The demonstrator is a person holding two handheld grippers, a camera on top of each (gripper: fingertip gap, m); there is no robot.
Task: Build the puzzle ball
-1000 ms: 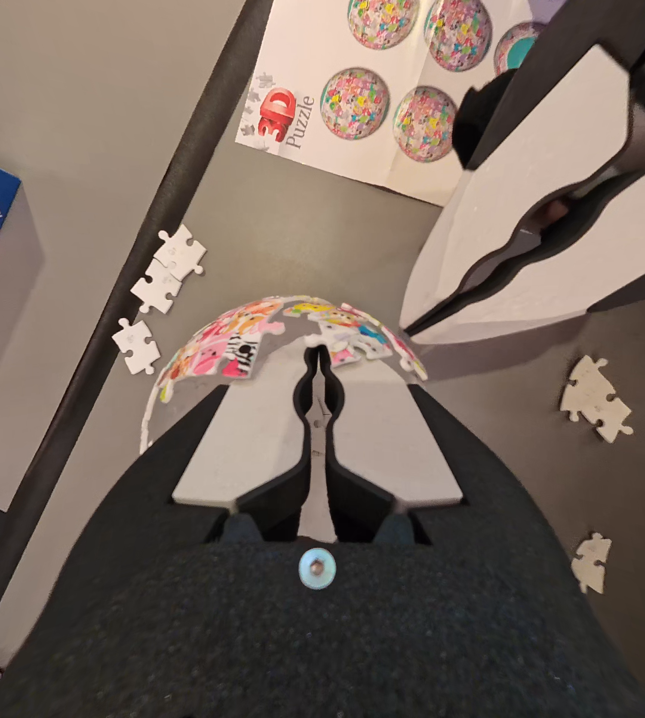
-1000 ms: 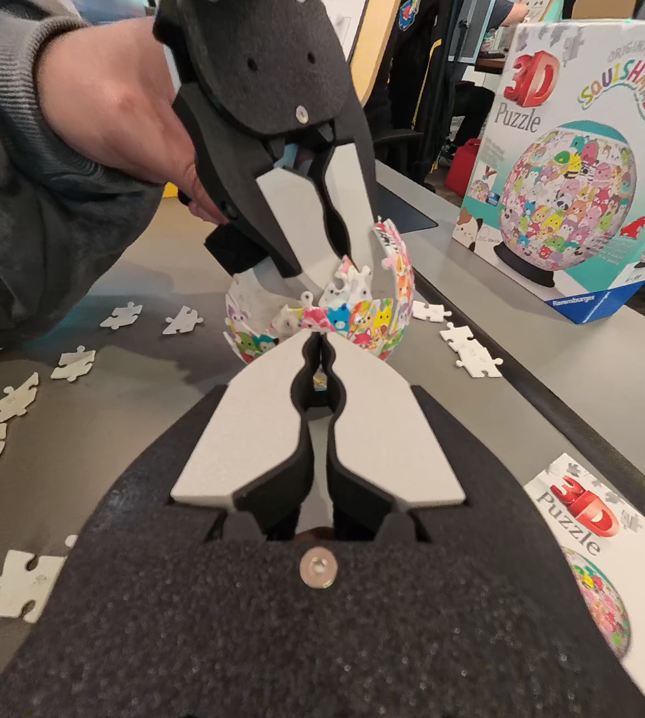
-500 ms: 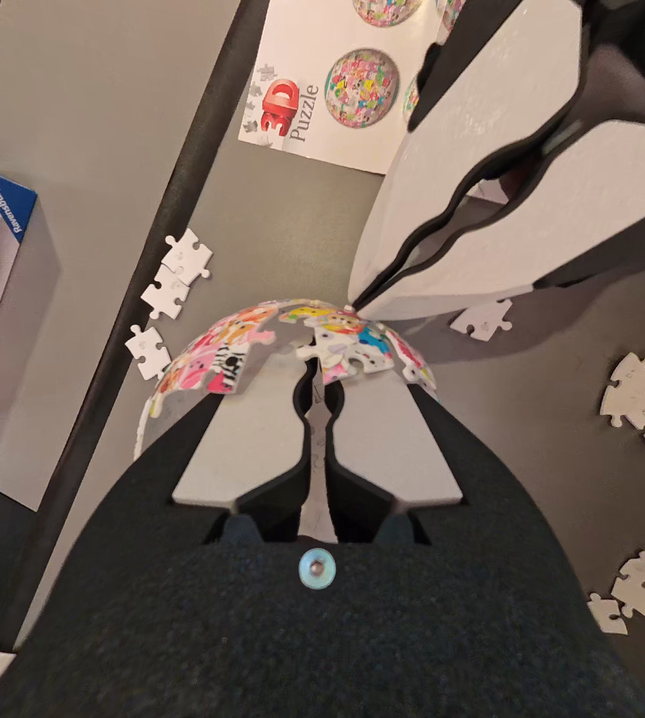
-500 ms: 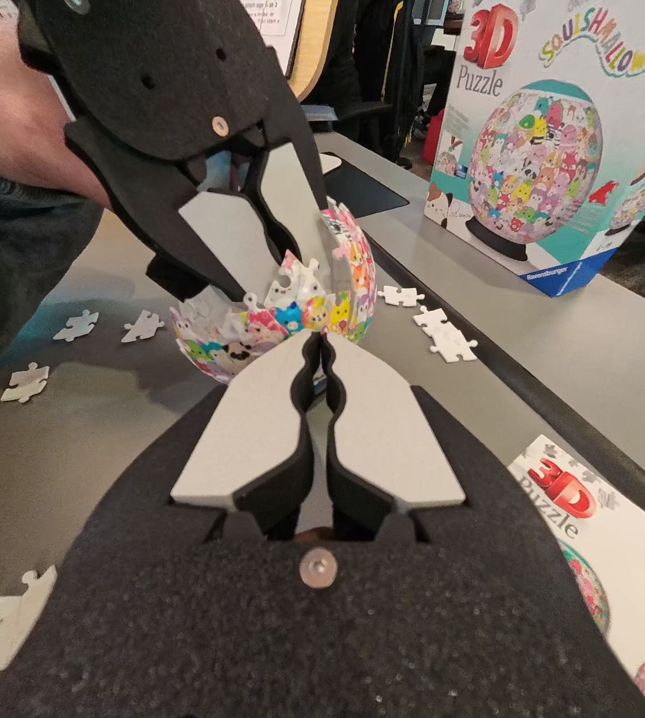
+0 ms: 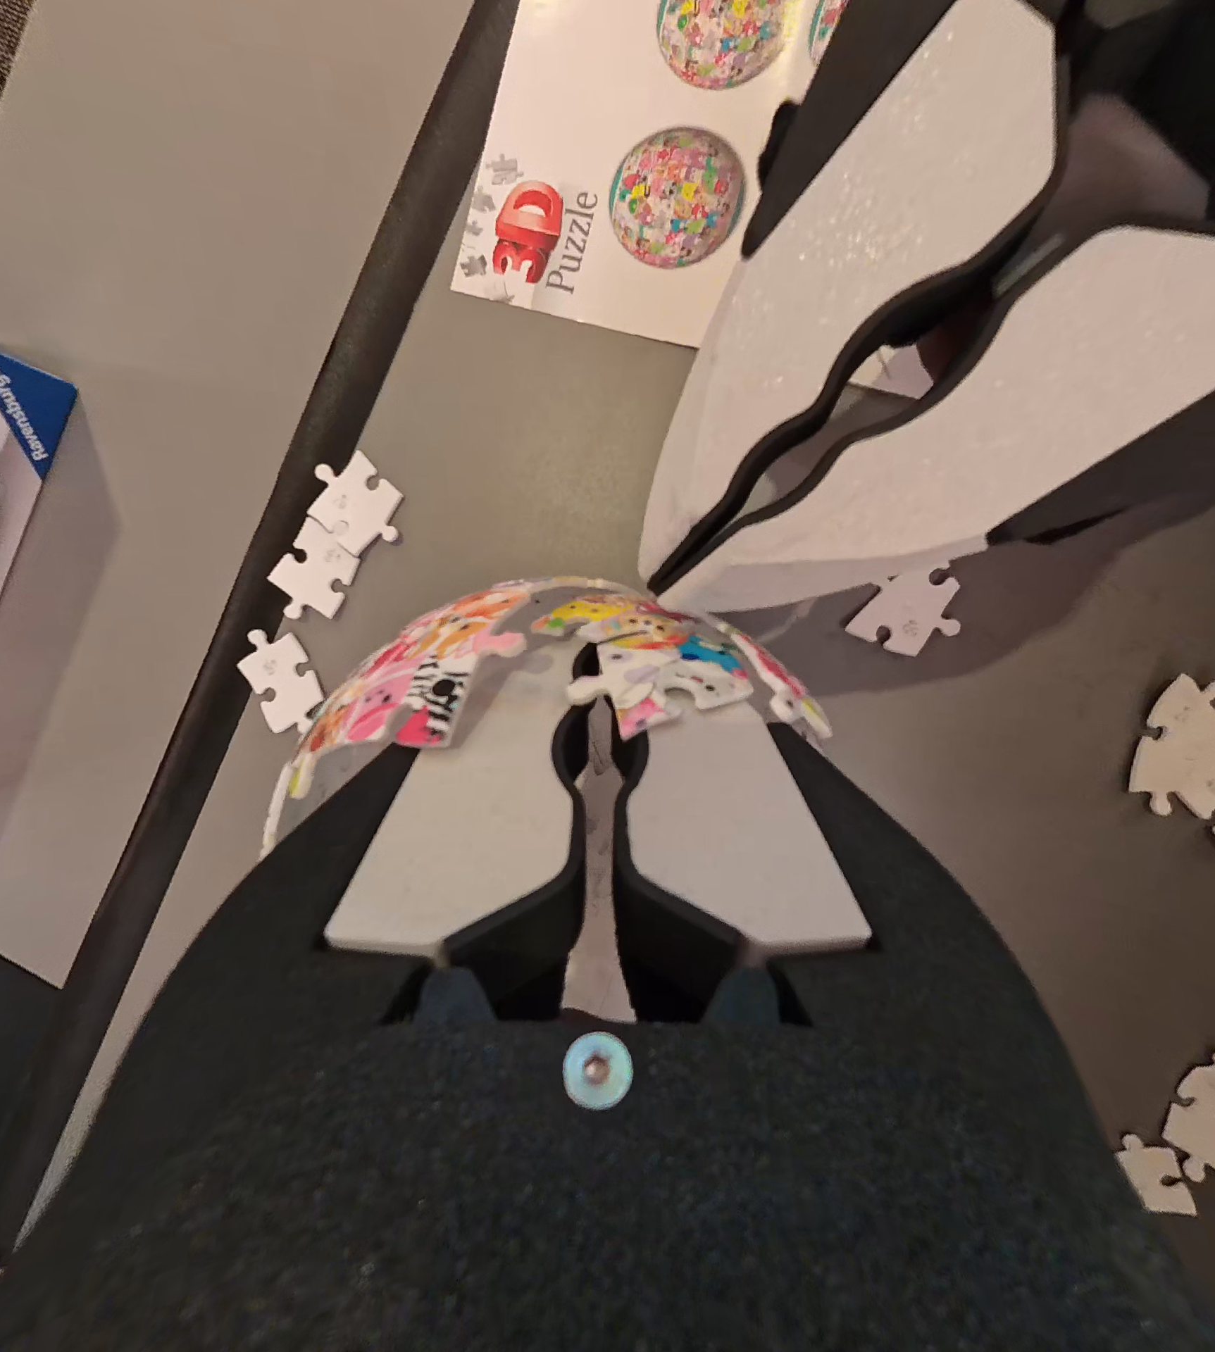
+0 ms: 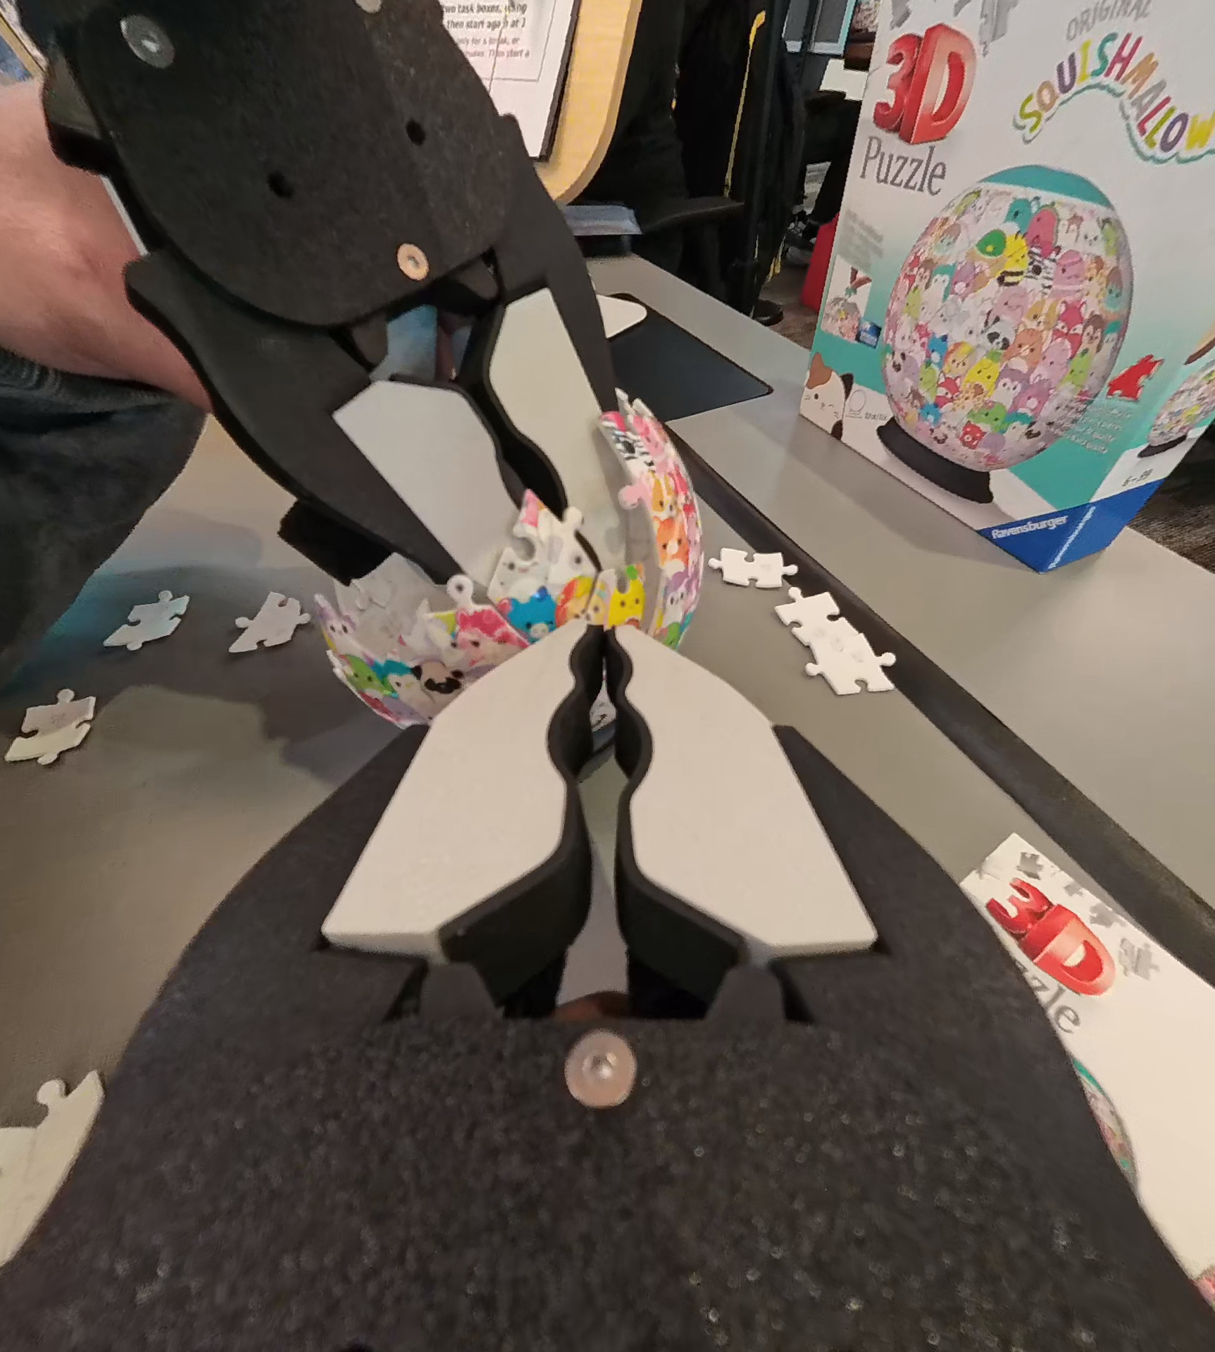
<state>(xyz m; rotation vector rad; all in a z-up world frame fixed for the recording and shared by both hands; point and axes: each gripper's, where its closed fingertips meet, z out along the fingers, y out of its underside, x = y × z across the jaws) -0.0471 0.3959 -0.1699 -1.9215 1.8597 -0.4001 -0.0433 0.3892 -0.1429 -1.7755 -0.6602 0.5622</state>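
Half-built puzzle ball [image 6: 516,622]: open shell resting on grey surface [image 6: 150,768], near dark seam. Left claw [image 5: 600,673] reaches into shell from above, clamped on inner wall section, judged to steady it. Right claw [image 6: 604,640] drawn together, tips touching shell's outer rim, apparently pressing joint home; whether piece is pinched, cannot tell. Loose pieces [image 6: 835,644] face-down around shell, within reach. Box [image 6: 1029,293] upright behind; leaflet [image 5: 611,183] flat, likely for reference

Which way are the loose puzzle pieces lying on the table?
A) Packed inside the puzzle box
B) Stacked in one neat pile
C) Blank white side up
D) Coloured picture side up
C: the loose pieces scattered on the table around the partly built puzzle ball all show plain white faces, while only the ball's joined pieces show colour.
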